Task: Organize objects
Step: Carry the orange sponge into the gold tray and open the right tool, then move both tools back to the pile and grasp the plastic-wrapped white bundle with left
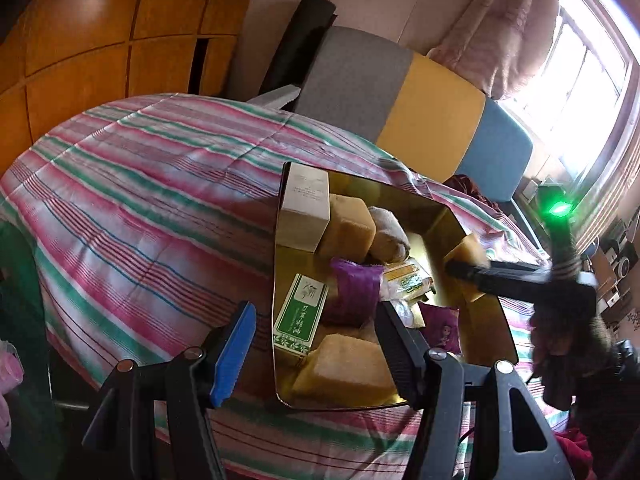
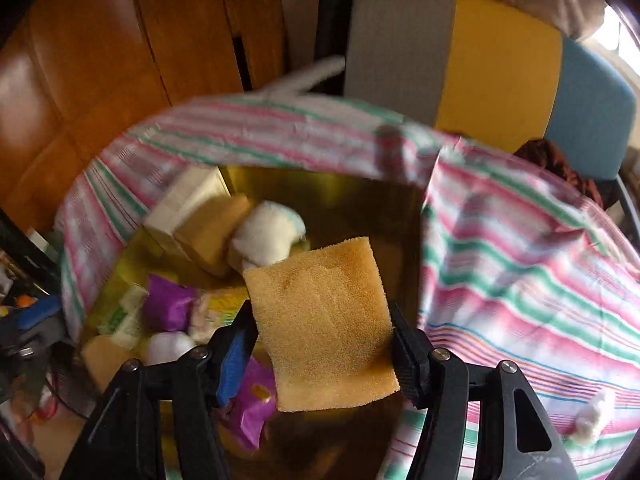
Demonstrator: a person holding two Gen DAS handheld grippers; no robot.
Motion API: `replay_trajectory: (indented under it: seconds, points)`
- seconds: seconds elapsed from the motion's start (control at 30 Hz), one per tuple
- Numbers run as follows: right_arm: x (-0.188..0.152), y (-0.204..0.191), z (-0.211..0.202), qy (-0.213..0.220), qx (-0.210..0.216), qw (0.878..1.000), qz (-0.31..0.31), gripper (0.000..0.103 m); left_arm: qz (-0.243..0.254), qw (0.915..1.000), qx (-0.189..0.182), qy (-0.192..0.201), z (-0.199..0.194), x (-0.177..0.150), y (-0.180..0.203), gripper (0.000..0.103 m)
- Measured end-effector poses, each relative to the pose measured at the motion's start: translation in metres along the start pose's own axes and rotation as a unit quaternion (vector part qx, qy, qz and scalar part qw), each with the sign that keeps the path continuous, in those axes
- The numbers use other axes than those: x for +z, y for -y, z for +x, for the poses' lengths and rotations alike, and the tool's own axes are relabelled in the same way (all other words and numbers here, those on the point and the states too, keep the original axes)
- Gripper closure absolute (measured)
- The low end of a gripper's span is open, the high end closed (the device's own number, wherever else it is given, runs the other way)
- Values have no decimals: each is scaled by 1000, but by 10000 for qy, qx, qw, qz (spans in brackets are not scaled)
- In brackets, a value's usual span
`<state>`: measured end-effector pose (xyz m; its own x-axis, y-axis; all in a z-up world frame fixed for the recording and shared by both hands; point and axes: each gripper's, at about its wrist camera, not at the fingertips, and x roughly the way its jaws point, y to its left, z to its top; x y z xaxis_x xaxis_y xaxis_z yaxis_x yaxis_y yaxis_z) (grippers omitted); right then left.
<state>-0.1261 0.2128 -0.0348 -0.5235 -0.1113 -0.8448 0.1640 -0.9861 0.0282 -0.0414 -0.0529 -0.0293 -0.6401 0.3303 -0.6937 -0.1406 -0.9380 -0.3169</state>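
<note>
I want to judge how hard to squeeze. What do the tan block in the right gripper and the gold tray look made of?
Tan block: looks like sponge foam, with a matte, finely pored face. Gold tray: probably polished metal or mirrored plastic, since it reflects the items inside.

Right claw [image 1: 472,270] blurred; tray [image 2: 320,192] contents smeared.

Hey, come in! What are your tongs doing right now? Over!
Right tongs gripping yellow sponge over gold tray. Left tongs open, empty, at tray's near edge. Tray already crowded; nothing blocking. Over.
</note>
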Motion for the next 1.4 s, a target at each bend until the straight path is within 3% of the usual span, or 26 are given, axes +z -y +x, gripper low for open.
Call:
replay_trajectory:
  seconds: [0.1, 0.2, 0.23, 0.8, 1.0, 1.17, 1.23, 1.4]
  points:
    - [-4, -2, 14, -162, -162, 9997, -55, 38, 5, 10000, -8, -19, 2, -2, -2, 41]
    - [-8, -5, 14, -120, -166, 9998, -48, 18, 27, 10000, 22, -37, 5, -3, -1, 41]
    - [-10, -4, 14, -119, -138, 9998, -32, 16, 33, 10000, 32, -42, 5, -3, -1, 41]
    - [-38, 1, -44, 449, 68, 9982, 404, 14, 654, 9977, 139, 145, -8, -6, 34, 41]
    - [-55, 16, -70, 647, 50, 9962, 572, 10, 848, 9964, 14, 100, -9, -10, 49, 41]
    - [-74, 43, -85, 641, -24, 9949, 784, 8, 1043, 9945, -107, 3, -6, -14, 64, 41]
    - [-82, 59, -93, 653, -98, 9936, 914, 3, 1110, 9937, -147, -29, -4, -16, 71, 41]
    - [-105, 113, -113, 617, -513, 9883, 1295, 1, 1318, 9909, -243, -133, 0, -20, 88, 41]
